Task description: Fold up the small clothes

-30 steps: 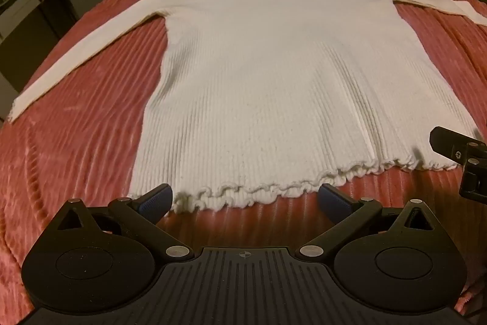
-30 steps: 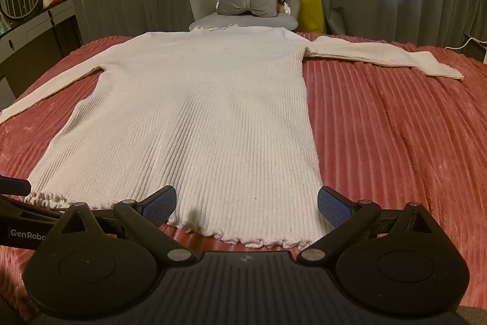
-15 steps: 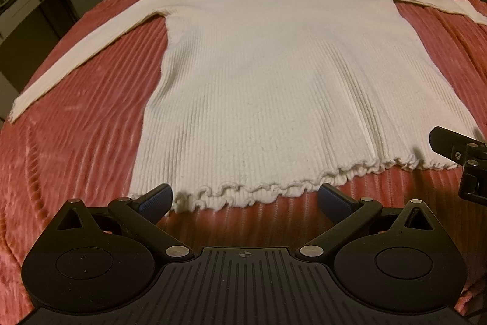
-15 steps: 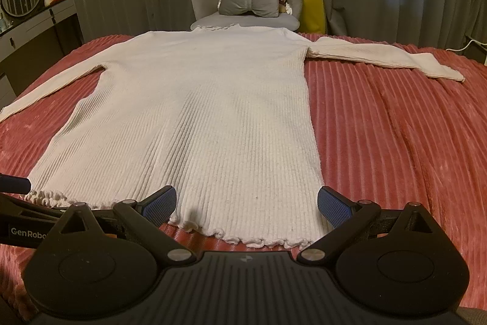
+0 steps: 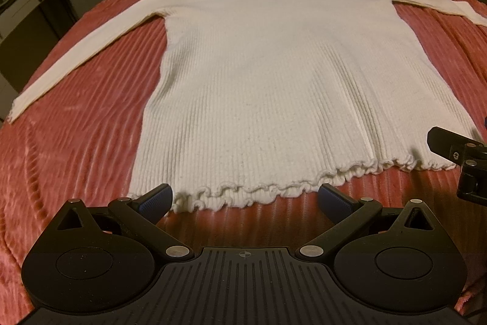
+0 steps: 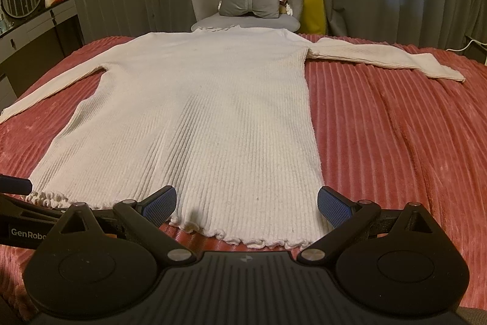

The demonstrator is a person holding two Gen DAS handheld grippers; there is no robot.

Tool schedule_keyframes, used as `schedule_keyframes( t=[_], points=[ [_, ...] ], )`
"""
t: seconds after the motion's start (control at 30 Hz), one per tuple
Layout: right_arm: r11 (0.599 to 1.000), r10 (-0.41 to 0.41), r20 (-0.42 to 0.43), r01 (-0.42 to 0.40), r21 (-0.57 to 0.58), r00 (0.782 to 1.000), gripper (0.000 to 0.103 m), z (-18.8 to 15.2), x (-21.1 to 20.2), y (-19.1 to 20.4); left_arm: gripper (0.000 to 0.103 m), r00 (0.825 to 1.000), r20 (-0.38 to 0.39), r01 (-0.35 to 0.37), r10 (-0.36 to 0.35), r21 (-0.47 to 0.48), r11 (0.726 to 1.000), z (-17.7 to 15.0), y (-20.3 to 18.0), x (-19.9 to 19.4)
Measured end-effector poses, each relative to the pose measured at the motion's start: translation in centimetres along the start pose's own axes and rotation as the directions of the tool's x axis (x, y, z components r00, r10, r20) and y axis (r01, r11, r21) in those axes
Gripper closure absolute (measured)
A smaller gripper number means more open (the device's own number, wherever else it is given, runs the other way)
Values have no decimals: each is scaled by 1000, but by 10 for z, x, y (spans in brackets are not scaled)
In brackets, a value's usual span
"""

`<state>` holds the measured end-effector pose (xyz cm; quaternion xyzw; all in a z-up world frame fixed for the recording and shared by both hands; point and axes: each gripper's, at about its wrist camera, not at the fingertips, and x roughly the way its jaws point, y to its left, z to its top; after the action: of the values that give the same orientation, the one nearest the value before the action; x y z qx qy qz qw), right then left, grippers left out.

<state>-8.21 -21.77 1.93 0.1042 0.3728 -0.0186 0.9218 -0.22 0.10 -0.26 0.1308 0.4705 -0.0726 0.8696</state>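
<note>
Left tool (image 5: 245, 198) spread wide | right tool (image 6: 247, 201) spread wide | sweater (image 5: 283, 75) flat on bedspread (image 6: 395, 142)

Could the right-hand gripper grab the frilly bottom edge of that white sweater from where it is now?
Probably yes. The right gripper is open, and the sweater's ruffled hem lies flat on the red bedspread right between its fingers, with nothing covering it.

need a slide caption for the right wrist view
Open right gripper poised at the ruffled hem of a cream sweater spread flat on a pink bedspread.
</note>
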Motion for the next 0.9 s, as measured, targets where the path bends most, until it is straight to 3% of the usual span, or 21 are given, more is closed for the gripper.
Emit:
schedule_keyframes(
  t=[0.9],
  points=[
    [1000,-1,8,1,-4,1000,4,1,-1,0,0,1000,-9,2,-2,-2,1000,-2,0,1]
  ],
)
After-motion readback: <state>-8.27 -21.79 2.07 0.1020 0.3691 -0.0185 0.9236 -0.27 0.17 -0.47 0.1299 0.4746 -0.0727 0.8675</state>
